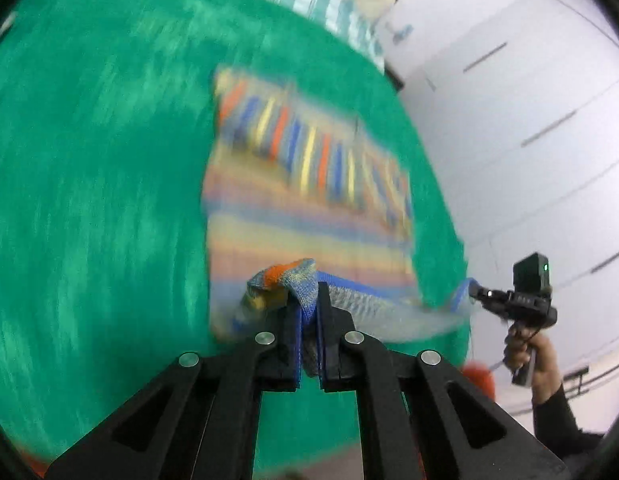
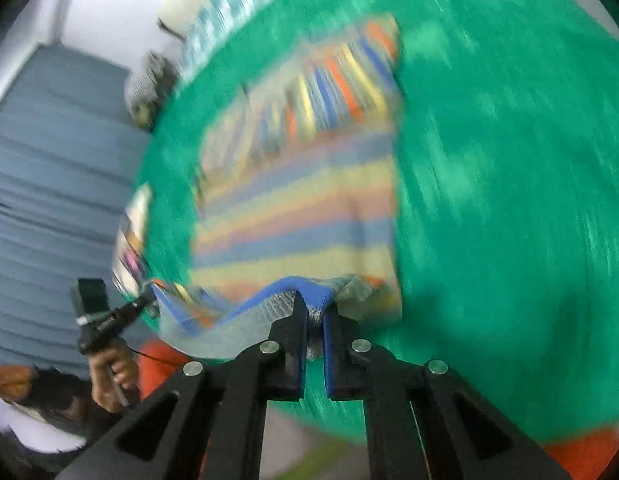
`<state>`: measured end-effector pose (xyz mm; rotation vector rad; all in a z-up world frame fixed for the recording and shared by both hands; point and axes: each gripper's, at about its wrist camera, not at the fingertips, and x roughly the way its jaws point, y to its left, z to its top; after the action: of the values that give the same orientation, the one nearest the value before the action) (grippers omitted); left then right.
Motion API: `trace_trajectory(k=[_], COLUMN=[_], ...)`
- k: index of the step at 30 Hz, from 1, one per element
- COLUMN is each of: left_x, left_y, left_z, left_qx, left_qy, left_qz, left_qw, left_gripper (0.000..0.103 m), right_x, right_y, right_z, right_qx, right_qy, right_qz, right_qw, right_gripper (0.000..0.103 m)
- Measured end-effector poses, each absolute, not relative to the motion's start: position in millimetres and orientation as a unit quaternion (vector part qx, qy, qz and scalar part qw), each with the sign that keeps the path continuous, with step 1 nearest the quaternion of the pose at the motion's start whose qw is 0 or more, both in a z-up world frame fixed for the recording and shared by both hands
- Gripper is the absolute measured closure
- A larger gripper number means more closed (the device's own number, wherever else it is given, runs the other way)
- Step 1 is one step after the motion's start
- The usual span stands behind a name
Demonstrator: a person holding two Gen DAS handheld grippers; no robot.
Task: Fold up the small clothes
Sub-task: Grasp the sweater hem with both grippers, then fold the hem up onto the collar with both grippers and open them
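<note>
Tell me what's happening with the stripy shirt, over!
Left gripper shut on stripy garment. Right gripper shut on its near hem too. Garment lifted over green cloth. Nothing in the way.

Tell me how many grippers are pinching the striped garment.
2. The left gripper clamps one corner of the striped garment; the right gripper clamps the other near corner.
</note>
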<state>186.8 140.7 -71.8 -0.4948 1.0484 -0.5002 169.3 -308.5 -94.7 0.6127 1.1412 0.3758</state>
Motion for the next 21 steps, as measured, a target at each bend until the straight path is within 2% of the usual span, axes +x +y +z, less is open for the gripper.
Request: trace_trajectory(k=[3,4,6,7,8,10,13,15,17,18,19,21], left_x=[282.5,310.1,368.7,385.7,390.3,382.0,348.3,317.0,298.4,291.0,282.2,268.2], left_y=[125.3,118.5,109.8,113.3,118.1,134.8,144.5,141.0,122.8,108.5,95.2,90.6], left_z=[-66.0,-70.5,-94.2,-107.5,-112.4,-118.6,-117.6,-118.4,-123.7,-130.2,-144.3,-157.0], left_qx=[-0.2,-0.192,-0.172,-0.175,-0.182,-0.217,-0.219,-0.198,-0.158,-0.101,-0.026,0.03], left_qy=[0.475,0.479,0.502,0.514,0.518,0.509,0.491,0.486,0.494,0.514,0.537,0.543], left_qz=[-0.206,-0.197,-0.15,-0.122,-0.107,-0.098,-0.115,-0.122,-0.13,-0.116,-0.088,-0.073], left_qw=[0.832,0.833,0.834,0.831,0.829,0.827,0.835,0.842,0.845,0.844,0.839,0.836], left_gripper=[0.097,0.093,0.066,0.05,0.049,0.047,0.028,0.019,0.018,0.022,0.033,0.037], right_x=[249.6,281.2,331.4,359.7,372.4,384.4,366.2,346.4,318.4,309.4,300.1,288.4], right_y=[-320.8,-324.9,-333.0,-335.6,-336.7,-334.7,-321.0,-314.8,-299.7,-296.7,-288.4,-273.5], right_z=[-80.3,-79.7,-85.5,-96.3,-104.8,-119.3,-120.2,-118.5,-118.9,-121.7,-126.7,-157.5], right_qx=[0.294,0.303,0.311,0.312,0.315,0.297,0.25,0.217,0.192,0.181,0.165,0.094], right_qy=[0.489,0.473,0.447,0.434,0.433,0.439,0.431,0.432,0.43,0.432,0.442,0.502], right_qz=[0.167,0.159,0.154,0.135,0.115,0.086,0.099,0.106,0.138,0.161,0.187,0.179], right_qw=[0.804,0.812,0.824,0.834,0.837,0.843,0.861,0.869,0.871,0.869,0.862,0.841], right_gripper=[0.097,0.097,0.094,0.083,0.058,0.055,0.055,0.055,0.055,0.055,0.055,0.06])
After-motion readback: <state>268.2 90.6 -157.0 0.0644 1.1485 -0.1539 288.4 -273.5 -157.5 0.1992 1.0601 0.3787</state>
